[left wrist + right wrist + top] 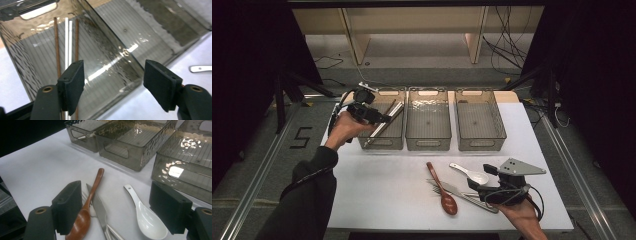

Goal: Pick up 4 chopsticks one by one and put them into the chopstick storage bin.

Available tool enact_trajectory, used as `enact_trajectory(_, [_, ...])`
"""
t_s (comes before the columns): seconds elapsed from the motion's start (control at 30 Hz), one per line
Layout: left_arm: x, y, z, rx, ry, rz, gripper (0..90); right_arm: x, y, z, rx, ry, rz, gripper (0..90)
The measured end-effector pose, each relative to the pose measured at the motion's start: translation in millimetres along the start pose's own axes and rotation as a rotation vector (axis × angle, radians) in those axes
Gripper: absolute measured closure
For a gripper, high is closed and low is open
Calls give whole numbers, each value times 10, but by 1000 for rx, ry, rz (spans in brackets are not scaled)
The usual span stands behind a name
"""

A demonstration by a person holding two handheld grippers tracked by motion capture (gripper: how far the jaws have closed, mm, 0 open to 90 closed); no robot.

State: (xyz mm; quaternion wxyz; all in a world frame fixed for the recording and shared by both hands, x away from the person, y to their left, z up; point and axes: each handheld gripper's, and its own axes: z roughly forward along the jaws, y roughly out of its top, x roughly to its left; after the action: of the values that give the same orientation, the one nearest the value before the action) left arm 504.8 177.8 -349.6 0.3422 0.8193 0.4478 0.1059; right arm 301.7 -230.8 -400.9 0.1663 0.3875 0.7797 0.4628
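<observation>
My left gripper [383, 118] hangs open over the left smoked-plastic bin [381, 145], nothing between its fingers. In the left gripper view, brown chopsticks [57, 47] and pale chopsticks [68, 42] lie along the bin's floor below the open left gripper [113, 67]. My right gripper [474, 186] rests open near the table's front right edge. In the right gripper view the open right gripper [115, 187] frames a wooden spoon [93, 187], a knife [100, 210] and a white ceramic spoon [147, 217] lying on the white table. A fork lies partly hidden under the knife and wooden spoon.
A middle bin [428, 145] and a right bin [482, 145] stand beside the left one, with nothing in them. The wooden spoon [442, 187] and white spoon [469, 172] lie in front of them. The table's edges drop to a grey floor with rails and cables.
</observation>
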Motion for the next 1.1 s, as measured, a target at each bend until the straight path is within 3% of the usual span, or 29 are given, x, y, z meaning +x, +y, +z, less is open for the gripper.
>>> enact_trajectory(0.2, [-55, -151, -83, -37, -13, -8, 290, 0, -1, 2, 5, -3, 2, 273])
enact_trajectory(0.43, [-119, -312, -148, -80, -56, -23, 267, -3, -4, 12, 11, -2, 5, 273])
enact_trajectory(0.73, [-201, -533, -179, -106, -57, -11, 233, -11, -6, 18, 16, 2, 10, 273])
enact_trajectory(1.1, [-389, -863, -330, -207, -111, 2, 212, -49, -10, 53, 50, 1, 29, 273])
